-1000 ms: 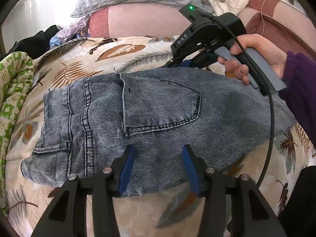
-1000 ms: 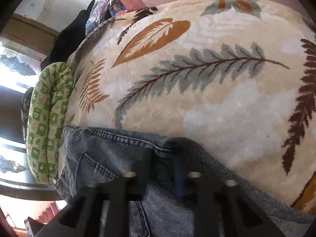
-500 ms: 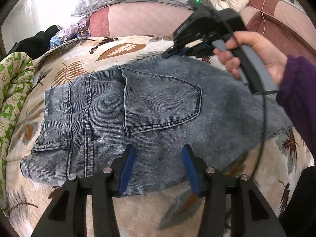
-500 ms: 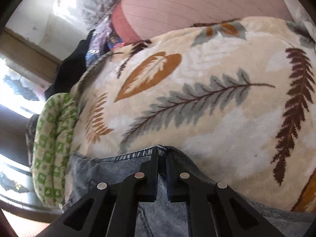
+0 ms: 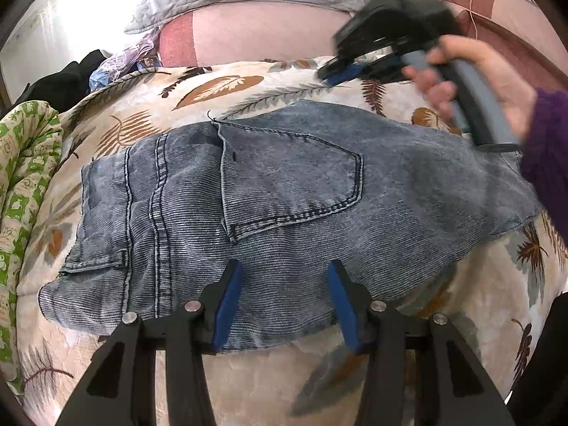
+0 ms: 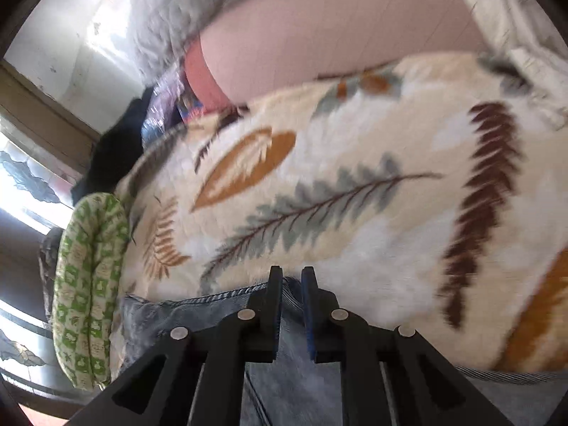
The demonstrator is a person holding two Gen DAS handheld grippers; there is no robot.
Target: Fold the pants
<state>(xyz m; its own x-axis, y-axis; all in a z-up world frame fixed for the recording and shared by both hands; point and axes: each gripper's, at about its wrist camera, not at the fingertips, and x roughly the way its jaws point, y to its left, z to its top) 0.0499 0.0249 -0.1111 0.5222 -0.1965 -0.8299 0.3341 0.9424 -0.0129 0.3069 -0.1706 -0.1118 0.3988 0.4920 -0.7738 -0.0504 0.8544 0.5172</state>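
The pants (image 5: 284, 191) lie folded on the leaf-print blanket (image 5: 227, 85): heavy, limp denim that drapes. My right gripper (image 6: 291, 278) is clamped empty beyond their far edge; my left gripper (image 5: 282, 284) gapes half-wide over the near hem, a stiff seam worth pinching.

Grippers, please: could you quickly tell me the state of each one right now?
Left gripper: open, over the near edge of the jeans, pads not pressing.
Right gripper: shut, above the jeans' far edge, nothing visibly held.

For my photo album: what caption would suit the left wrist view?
Open left gripper over folded jeans on a leaf-print blanket; shut right gripper lifted beyond them.
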